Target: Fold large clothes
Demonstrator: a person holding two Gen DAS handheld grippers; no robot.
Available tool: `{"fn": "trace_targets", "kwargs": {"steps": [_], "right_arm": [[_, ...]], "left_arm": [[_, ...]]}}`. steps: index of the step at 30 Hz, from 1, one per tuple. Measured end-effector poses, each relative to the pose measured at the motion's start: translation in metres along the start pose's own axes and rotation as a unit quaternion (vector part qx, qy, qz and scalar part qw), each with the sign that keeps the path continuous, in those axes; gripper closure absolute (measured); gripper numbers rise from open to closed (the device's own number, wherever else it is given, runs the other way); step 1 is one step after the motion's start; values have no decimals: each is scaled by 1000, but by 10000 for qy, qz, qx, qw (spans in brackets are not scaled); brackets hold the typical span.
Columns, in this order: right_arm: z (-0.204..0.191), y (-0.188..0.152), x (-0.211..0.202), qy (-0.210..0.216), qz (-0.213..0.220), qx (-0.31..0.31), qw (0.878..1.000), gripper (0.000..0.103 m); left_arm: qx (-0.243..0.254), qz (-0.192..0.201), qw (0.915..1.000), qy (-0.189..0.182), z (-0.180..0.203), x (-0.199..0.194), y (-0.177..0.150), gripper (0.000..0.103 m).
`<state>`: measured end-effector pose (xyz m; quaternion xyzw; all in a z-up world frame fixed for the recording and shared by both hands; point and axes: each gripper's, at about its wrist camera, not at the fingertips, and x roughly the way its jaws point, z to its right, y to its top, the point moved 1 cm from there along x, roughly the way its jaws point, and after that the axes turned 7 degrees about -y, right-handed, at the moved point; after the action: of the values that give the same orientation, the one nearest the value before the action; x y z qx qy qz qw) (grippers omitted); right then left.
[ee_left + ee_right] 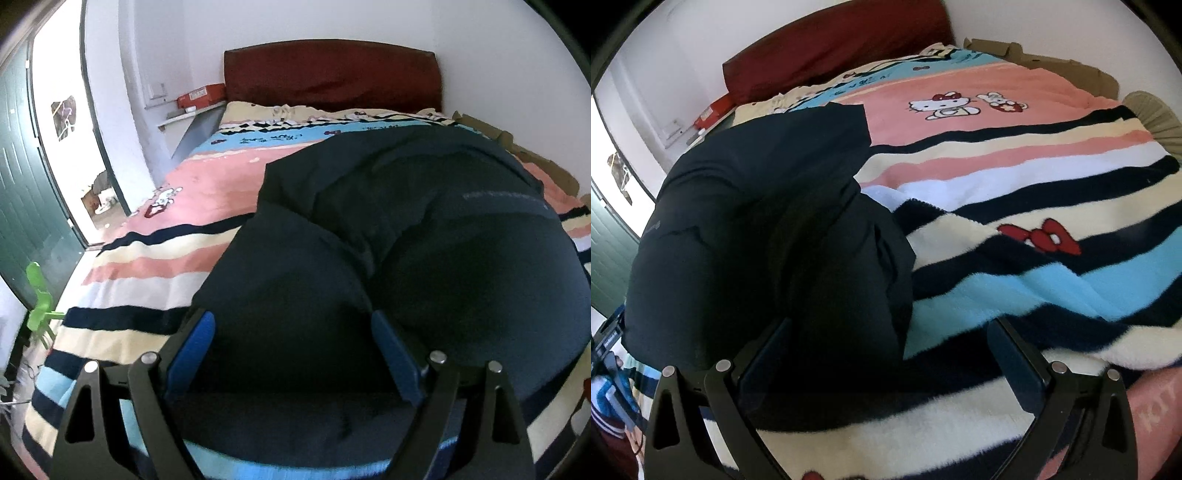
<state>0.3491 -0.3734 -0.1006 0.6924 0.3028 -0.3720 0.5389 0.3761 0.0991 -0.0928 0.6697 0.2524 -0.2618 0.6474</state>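
Striped blanket (1015, 192) on bed, dark jacket (424, 229) bunched on it; left gripper (291, 325) and right gripper (890, 332) both spread apart, empty.

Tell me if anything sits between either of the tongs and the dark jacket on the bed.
Nothing visible does. The left tongs are open right over the dark jacket, with only its fabric between the fingers. The right tongs are open at the jacket's near edge, over the striped blanket. No other item lies between.
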Motion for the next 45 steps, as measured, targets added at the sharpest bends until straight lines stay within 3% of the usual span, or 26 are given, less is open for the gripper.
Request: {"fn": "trace_targets", "kwargs": {"steps": [20, 31, 38, 45], "right_arm": [[4, -15, -22, -88, 38, 90, 9999, 1], [-2, 4, -17, -13, 161, 22, 9999, 1], [-5, 19, -14, 155, 197, -48, 9997, 1], [-10, 37, 1, 537, 25, -12, 9986, 1]], "left_arm": [[-52, 38, 10000, -23, -16, -31, -22, 16], [-671, 147, 9976, 46, -65, -28, -5, 16], [-1144, -6, 9926, -404, -101, -19, 7, 16], [-1495, -474, 9796, -1258, -123, 12, 25, 16]]}}
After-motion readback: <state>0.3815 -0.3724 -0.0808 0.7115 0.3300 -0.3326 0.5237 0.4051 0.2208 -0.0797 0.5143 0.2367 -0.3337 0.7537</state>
